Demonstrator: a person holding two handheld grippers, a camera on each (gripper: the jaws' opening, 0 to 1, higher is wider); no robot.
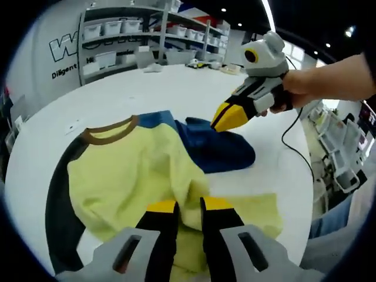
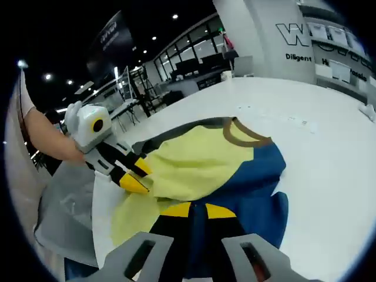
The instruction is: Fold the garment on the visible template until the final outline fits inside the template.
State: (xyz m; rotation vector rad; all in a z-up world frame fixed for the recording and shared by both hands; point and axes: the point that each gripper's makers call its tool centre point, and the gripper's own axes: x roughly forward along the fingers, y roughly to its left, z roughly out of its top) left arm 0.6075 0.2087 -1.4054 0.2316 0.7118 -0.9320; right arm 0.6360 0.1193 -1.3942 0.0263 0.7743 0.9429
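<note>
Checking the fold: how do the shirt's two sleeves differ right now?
The blue sleeve is folded over in a bunch, with the right gripper on it; the dark grey sleeve lies flat, untouched. Blue versus dark grey. Both join the yellow shirt body.

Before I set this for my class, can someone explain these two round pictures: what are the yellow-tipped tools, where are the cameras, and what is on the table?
A person holds a two-jaw gripper in each hand, and each gripper carries its own camera. In the left gripper view, the left gripper pinches the yellow body of a shirt lying on a white table. In the right gripper view, the right gripper pinches the blue sleeve. Each gripper also shows in the other's view. The shirt has a brown collar.
</note>
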